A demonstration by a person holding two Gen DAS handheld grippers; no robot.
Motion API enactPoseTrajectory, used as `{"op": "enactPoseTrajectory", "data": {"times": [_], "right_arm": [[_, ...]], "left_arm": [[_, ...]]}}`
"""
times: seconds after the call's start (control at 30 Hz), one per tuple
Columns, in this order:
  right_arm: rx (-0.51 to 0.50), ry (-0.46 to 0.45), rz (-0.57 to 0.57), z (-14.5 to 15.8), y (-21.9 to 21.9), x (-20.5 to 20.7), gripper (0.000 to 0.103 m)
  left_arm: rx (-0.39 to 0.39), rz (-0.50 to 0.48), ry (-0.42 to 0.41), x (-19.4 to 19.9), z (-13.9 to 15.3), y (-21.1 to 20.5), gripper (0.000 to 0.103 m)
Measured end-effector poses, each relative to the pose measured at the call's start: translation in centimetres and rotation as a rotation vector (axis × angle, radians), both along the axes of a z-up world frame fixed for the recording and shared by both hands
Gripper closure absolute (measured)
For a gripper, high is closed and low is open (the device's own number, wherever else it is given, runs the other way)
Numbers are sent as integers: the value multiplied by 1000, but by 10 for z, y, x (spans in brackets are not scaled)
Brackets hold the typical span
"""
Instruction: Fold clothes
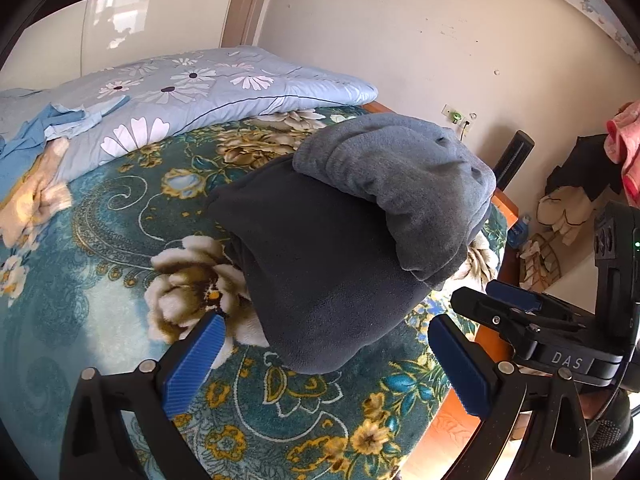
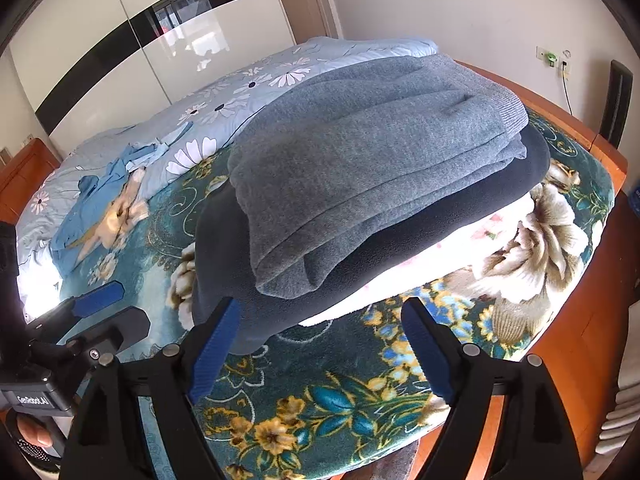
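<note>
A folded grey-blue knit garment [image 1: 404,176] [image 2: 360,160] lies on top of a folded dark navy fleece garment [image 1: 320,268] [image 2: 224,264] on the bed's corner. In the right wrist view a white floral cloth [image 2: 440,256] lies under the stack. My left gripper [image 1: 326,330] is open and empty, just in front of the navy garment's near edge. My right gripper [image 2: 322,314] is open and empty, in front of the stack's near edge. The right gripper also shows at the right of the left wrist view [image 1: 520,304].
The bed has a teal floral blanket [image 1: 120,248] [image 2: 340,400]. A light blue daisy quilt [image 1: 192,96] [image 2: 224,108] lies at the back, with a crumpled blue garment [image 1: 36,132] [image 2: 96,200] on it. The orange wooden bed frame [image 1: 504,208] [image 2: 576,344] borders the right.
</note>
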State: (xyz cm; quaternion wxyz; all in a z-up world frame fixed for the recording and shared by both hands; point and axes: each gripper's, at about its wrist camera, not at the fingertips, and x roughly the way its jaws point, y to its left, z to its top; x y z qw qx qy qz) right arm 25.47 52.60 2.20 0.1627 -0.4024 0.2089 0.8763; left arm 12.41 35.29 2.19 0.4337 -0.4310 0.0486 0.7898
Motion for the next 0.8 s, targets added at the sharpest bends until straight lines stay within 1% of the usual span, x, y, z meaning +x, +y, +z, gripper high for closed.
{"op": "enactPoseTrajectory", "data": {"times": [0.3, 0.33, 0.37, 0.43, 0.67, 0.73, 0.8], "right_arm": [[16, 1, 2, 7, -22, 2, 19], [21, 1, 2, 8, -24, 2, 18], [25, 1, 3, 9, -26, 2, 12], [34, 3, 3, 10, -29, 3, 7], [56, 1, 1, 14, -37, 9, 3], [72, -2, -3, 16, -40, 11, 0], [92, 2, -5, 19, -43, 13, 0]], "left_arm": [[0, 11, 10, 5, 1, -18, 0], [3, 14, 9, 5, 1, -20, 0], [7, 16, 7, 5, 1, -22, 0], [12, 22, 3, 5, 1, -25, 0], [15, 39, -1, 7, 4, -31, 0], [30, 38, -2, 8, 5, -33, 0], [48, 36, -6, 10, 7, -35, 0]]}}
